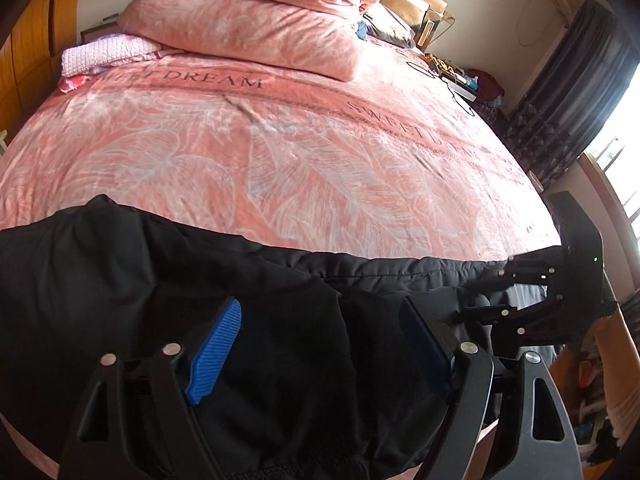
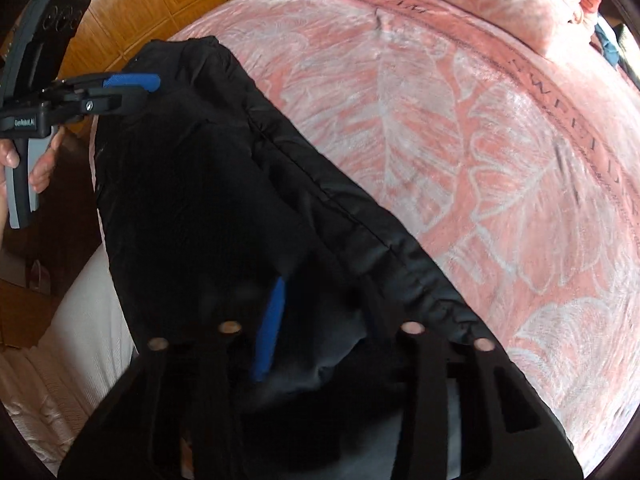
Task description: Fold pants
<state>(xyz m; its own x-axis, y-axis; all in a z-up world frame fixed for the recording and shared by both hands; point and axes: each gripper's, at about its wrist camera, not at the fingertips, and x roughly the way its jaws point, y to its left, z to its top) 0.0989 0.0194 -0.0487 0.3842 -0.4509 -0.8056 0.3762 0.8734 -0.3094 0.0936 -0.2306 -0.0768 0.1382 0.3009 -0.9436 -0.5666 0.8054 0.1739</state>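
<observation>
The black pants (image 1: 248, 280) lie along the bed's (image 1: 280, 160) near edge, ready for folding. Above their one end the left hand-held gripper (image 1: 316, 344) stands apart, empty. At the other end the right hand-held gripper (image 2: 320, 332) is blurred; I cannot tell if it clamps them.

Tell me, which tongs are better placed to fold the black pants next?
Probably the right tongs: they sit narrowed low on the black fabric pants. The left tongs hang wide open above them.

In the right wrist view, the right gripper (image 2: 316, 332) is dark and blurred: only one blue pad (image 2: 269, 332) shows, its partner lost against the black pants (image 2: 208, 200), whose near end runs under the fingers, out of frame.
</observation>
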